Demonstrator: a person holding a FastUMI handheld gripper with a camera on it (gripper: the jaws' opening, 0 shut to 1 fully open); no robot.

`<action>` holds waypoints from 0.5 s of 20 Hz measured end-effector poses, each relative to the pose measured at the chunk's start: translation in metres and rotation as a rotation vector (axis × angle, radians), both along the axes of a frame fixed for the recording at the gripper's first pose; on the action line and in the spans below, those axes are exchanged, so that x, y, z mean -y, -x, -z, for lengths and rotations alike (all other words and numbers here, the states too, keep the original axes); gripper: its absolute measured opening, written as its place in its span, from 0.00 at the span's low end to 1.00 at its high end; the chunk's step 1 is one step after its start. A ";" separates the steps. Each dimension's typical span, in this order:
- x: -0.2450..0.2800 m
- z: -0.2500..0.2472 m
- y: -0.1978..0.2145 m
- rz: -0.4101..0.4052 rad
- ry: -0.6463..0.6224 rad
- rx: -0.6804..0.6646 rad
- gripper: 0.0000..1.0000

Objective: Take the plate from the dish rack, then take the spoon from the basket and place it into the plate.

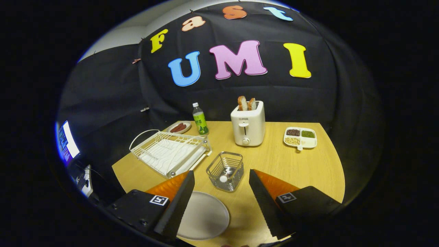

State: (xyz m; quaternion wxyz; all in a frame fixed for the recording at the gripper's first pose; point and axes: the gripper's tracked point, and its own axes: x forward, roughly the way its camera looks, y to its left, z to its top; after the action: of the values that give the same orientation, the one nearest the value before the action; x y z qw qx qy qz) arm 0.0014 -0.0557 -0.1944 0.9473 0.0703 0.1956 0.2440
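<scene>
With plate [205, 215] already flat on the table [308, 168] between the fingers, dish rack [170, 153] bare, gripper [219, 181] hangs spread wide, empty. Spoon step's up: spoon [224, 175] sits in wire basket [225, 170] just ahead — needs fwd dip, narrow pinch.

The handheld two-finger gripper [221, 178] hovers above the near edge of the table, its fingers spread wide apart and holding nothing. Each finger [178, 202] is a long wedge with a ridged inner face, tapering to a point ahead. Behind each finger sits a dark block carrying a small square black-and-white marker [159, 200].
</scene>
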 end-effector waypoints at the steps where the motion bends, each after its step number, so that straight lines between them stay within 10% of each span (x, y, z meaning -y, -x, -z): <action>1: -0.001 0.003 -0.007 -0.002 0.015 0.013 0.98; 10: -0.044 0.052 -0.056 -0.074 0.068 0.053 0.85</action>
State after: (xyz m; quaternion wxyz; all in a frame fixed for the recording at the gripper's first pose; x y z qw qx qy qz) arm 0.0570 -0.0113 -0.2462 0.9443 0.0244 0.1809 0.2738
